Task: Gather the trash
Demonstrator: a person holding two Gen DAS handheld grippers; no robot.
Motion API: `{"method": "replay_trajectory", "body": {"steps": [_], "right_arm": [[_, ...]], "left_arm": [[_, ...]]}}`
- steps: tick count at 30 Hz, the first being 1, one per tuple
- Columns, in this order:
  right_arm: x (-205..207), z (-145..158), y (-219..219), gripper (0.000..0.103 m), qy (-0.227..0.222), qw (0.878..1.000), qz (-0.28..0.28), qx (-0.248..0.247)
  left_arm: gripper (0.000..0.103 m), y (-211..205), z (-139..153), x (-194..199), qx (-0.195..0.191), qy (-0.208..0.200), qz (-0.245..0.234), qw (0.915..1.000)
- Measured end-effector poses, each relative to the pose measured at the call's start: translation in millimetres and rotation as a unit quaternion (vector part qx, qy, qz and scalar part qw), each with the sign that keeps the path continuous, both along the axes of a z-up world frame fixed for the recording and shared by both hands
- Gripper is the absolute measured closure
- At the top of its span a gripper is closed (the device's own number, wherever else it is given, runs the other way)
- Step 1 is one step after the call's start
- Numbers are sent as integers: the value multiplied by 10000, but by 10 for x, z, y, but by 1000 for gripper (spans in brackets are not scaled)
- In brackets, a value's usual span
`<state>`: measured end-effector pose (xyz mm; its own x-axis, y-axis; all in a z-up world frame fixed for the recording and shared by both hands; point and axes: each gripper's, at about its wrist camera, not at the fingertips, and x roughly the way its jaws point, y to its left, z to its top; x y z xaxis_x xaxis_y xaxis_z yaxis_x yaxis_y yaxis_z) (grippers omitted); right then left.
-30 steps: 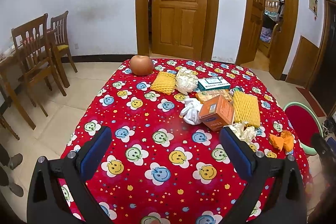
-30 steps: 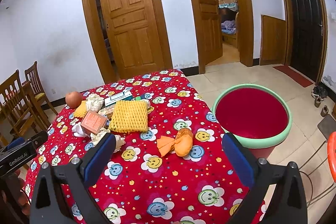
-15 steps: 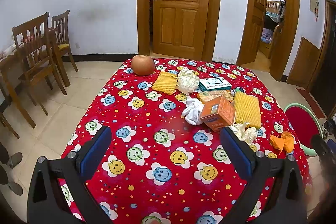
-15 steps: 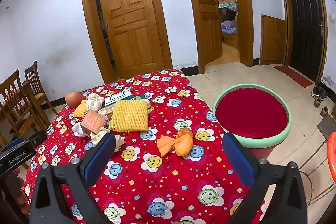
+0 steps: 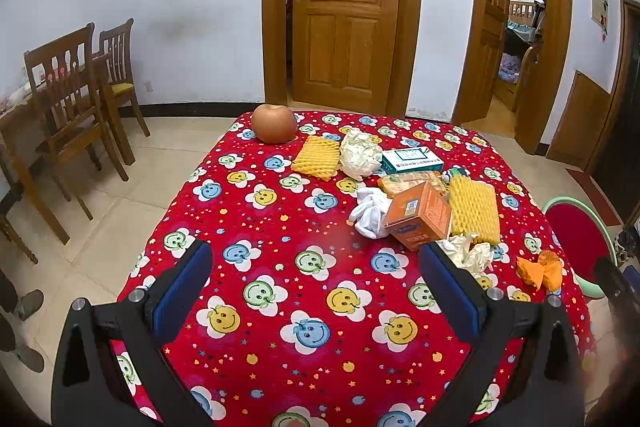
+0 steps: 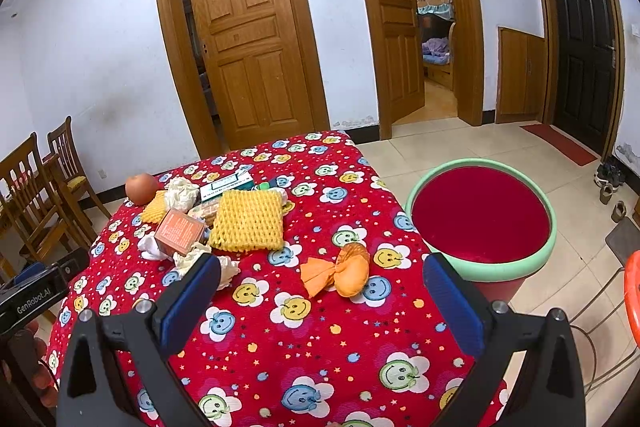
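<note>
Two claws are waiting, wide apart and holding nothing.
Right claw (image 6: 322,297) is nearing orange wrapper (image 6: 336,273) beside red bin (image 6: 480,269); next, pinching it.

From my left wrist view the bin (image 5: 576,227) runs behind a dark blur at the picture's right edge. The green box (image 6: 228,183) has print I can't read, and the orange box (image 6: 178,231) hides part of a white wad (image 6: 148,247).

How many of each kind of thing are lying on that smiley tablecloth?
Yellow foam nets: 2
Crumpled papers: 3
Boxes: 2
Snack packet: 1
Orange wrapper: 1
Apple: 1
Total: 10
</note>
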<state>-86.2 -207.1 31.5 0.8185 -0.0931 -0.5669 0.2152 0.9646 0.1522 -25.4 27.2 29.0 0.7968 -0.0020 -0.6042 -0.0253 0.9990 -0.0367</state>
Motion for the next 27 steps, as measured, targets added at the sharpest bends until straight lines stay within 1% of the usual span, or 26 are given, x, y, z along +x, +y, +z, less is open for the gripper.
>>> {"method": "replay_trajectory", "body": {"steps": [8, 14, 22, 25, 27], "right_arm": [[46, -47, -4, 0, 85, 10000, 24, 35], [182, -104, -20, 0, 243, 9996, 106, 79], [519, -120, -20, 0, 465, 9983, 339, 75], [700, -137, -27, 0, 619, 9970, 453, 87], [815, -156, -27, 0, 709, 9962, 499, 74]], "left_arm": [[2, 34, -85, 85, 14, 126, 36, 9999], [2, 38, -144, 226, 100, 261, 64, 9996], [2, 149, -140, 652, 213, 446, 139, 9987], [2, 176, -146, 886, 266, 562, 121, 9980], [2, 196, -160, 1081, 236, 652, 80, 9976]]}}
